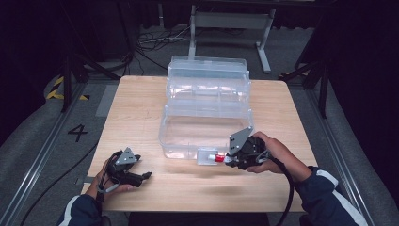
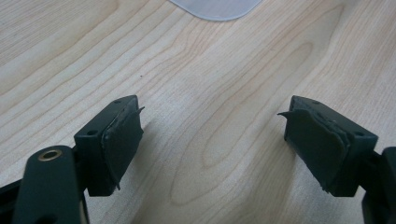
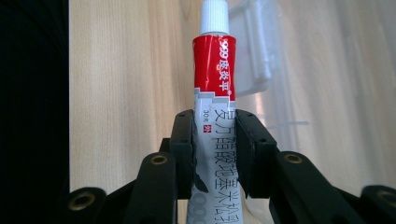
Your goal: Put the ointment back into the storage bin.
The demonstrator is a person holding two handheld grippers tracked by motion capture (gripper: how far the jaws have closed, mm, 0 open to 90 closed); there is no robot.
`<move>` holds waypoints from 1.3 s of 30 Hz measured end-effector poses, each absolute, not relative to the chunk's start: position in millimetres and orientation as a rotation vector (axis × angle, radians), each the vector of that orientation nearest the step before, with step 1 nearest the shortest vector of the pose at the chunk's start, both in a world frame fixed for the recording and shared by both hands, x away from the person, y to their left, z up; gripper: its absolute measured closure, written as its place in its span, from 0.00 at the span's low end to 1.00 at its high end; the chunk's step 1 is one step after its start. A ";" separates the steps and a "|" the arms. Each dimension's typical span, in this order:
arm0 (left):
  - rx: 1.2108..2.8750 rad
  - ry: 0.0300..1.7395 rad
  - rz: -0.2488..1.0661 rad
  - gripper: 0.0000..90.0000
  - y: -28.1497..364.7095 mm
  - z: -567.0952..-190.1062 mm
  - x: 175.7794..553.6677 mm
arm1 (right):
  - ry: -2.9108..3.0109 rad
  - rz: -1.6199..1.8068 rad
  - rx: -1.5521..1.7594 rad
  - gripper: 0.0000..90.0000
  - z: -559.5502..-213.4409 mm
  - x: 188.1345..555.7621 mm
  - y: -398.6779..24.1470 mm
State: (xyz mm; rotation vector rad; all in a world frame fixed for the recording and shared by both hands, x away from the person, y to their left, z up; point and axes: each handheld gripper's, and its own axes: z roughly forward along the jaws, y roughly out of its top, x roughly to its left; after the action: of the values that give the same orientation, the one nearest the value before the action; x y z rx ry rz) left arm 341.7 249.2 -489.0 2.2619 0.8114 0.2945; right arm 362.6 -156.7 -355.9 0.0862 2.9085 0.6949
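So the tube (image 3: 215, 74), red and white with a white screw cap, was clamped between the jaws of the right gripper (image 1: 229, 160), both pads squeezing its printed lower half while the red end and cap stuck out past the tips. In the high view it pointed left, right at the front wall of the clear plastic organizer box (image 1: 207, 117) (near the little latch on that wall, though I couldn't tell if the cap was actually touching it). The box sat open mid-table, its tiers stepped back toward the far edge. Over at the near left corner of the wooden table (image 1: 131, 103), the left gripper (image 2: 212, 140) rested low with its jaws spread wide, nothing between them but bare wood.
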 end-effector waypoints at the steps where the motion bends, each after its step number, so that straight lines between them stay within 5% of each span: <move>1: 2.263 0.810 0.293 0.21 249.2 -489.0 342.0 | 2.907 0.691 0.077 0.78 -352.2 362.9 -157.9; 39: 2.265 0.809 0.295 0.21 249.1 -489.0 342.3 | 2.848 0.631 0.149 0.78 -318.8 407.5 -152.7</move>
State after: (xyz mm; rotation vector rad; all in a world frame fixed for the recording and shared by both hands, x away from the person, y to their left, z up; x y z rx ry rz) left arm 342.3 249.1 -489.0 2.2646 0.8090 0.2947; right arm 407.5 -152.7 -318.8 0.1487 2.8484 0.6314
